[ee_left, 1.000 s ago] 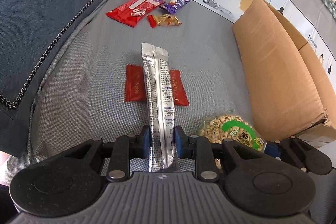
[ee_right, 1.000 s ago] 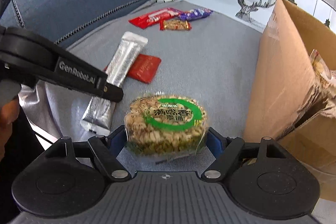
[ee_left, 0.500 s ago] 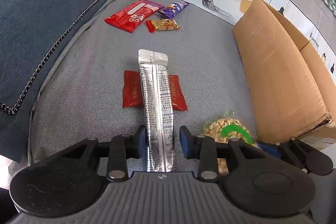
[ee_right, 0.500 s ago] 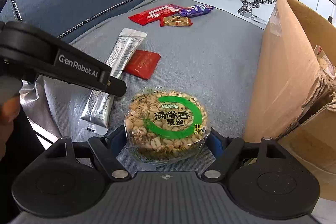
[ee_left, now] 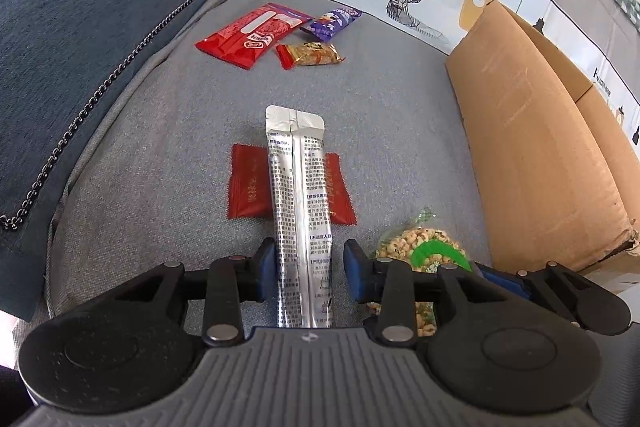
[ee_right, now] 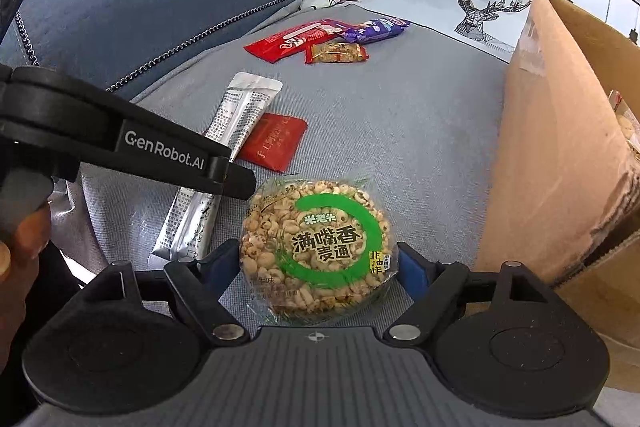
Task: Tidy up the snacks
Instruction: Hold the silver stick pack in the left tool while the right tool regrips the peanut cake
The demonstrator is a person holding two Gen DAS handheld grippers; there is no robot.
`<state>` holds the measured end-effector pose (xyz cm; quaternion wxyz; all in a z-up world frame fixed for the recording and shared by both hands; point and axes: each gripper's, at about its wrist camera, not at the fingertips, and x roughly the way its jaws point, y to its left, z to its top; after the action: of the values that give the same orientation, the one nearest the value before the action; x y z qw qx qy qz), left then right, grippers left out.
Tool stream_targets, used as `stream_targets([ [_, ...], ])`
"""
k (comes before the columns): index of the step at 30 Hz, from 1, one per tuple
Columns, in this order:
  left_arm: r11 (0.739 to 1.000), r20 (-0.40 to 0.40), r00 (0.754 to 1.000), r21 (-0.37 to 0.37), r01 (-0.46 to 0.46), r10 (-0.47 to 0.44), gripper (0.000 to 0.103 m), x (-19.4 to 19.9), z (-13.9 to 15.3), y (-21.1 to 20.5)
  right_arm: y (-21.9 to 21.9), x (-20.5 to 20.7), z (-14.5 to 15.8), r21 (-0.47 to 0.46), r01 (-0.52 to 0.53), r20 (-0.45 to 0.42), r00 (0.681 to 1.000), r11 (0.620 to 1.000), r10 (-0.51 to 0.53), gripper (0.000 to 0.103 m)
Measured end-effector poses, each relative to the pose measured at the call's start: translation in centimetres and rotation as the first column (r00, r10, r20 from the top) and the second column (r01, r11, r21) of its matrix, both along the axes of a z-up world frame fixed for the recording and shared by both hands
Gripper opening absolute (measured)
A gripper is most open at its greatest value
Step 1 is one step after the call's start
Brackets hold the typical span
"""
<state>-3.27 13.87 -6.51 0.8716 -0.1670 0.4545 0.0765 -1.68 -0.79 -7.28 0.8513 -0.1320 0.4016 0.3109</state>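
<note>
Silver stick sachet (ee_left: 301,211) lay flat on the grey sofa seat (ee_left: 168,131), long axis running straight away from the left gripper (ee_left: 310,269), far end crossing a red packet (ee_left: 250,183); its jaws had just opened, pads clear of the sachet between them. Right gripper (ee_right: 318,267) pinched the round puffed-grain pack (ee_right: 318,247) wide, beside the cardboard box (ee_right: 560,155).

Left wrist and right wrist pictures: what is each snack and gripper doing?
left gripper: open, jaws just opened
silver sachet: lying loose between them, across red packet
right gripper: shut on grain cake pack
cardboard box: open on top
</note>
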Motion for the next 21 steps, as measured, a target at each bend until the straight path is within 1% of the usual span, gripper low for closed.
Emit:
stream_targets([
  [4,1.0,0.001,1.0,0.015,0.009,-0.009,0.04,0.1,0.0,-0.2,0.1,0.1,-0.2,-0.003,-0.003,-0.002,1.0,1.0,0.003,0.082],
  [7,0.999,0.003,1.0,0.046,0.025,-0.025,0.039,0.1,-0.1,-0.6,0.1,-0.1,-0.2,-0.007,-0.009,0.005,1.0,1.0,0.009,0.081],
  [10,0.995,0.005,0.999,0.093,0.037,-0.037,0.032,0.3,-0.3,-1.1,0.1,-0.3,-0.1,-0.016,-0.017,0.016,1.0,1.0,0.017,0.081],
  [13,0.993,0.01,0.999,0.111,0.04,-0.042,0.029,0.3,-0.3,-1.2,0.1,-0.6,0.0,-0.025,-0.02,0.035,0.999,0.999,0.021,0.081],
  [15,0.993,0.015,0.999,0.113,0.036,-0.038,0.026,0.2,-0.2,-1.2,0.1,-0.8,0.2,-0.025,-0.023,0.043,0.999,0.999,0.024,0.081],
  [17,0.994,0.029,0.999,0.105,0.031,-0.034,0.026,0.1,0.1,-1.1,-0.1,-1.1,0.7,-0.022,-0.021,0.062,0.998,1.0,0.023,0.081],
  [21,0.997,0.096,0.995,0.071,0.029,-0.035,0.025,-0.8,1.4,-0.9,-1.0,-2.4,2.2,-0.005,-0.018,0.118,0.993,1.0,0.019,0.081],
])
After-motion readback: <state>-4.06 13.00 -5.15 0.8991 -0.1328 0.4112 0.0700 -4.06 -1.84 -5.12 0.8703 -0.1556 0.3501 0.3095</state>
